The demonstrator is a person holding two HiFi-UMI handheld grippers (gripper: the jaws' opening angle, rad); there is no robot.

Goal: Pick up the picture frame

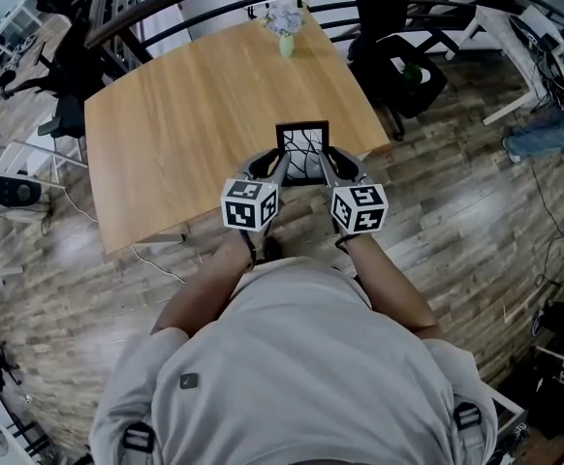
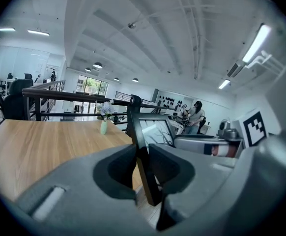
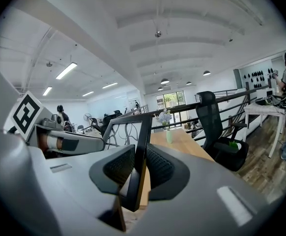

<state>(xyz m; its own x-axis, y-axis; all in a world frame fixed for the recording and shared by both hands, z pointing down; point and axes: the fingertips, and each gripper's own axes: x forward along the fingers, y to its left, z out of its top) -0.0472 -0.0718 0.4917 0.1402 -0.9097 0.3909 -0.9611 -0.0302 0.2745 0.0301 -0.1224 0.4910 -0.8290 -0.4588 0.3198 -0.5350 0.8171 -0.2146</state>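
The person stands at the near edge of the table (image 1: 166, 114), close to its near right corner, with the picture frame (image 1: 301, 148) caught between two tools. The left gripper (image 1: 278, 166) has the frame's left side rail and the right gripper (image 1: 329, 166) has the right one. The left gripper view shows its fingers (image 2: 175, 163) pressed onto the dark rail from both sides. The right gripper view shows the same, with the ribbed fingers (image 3: 158, 167) clamped on the opposite rail. The frame is upright, its patterned face tipped slightly back, and its bottom edge sits right at the table's near edge. Its lower corner seems to hang clear over the wooden floor, so I'd say it is already off the table.

To me the grasp is made and the lift is under way. What comes next calls for both hands rising together and level, so the frame doesn't twist or slip. The small vase of flowers (image 1: 286, 27) at the far edge is well out of the way.
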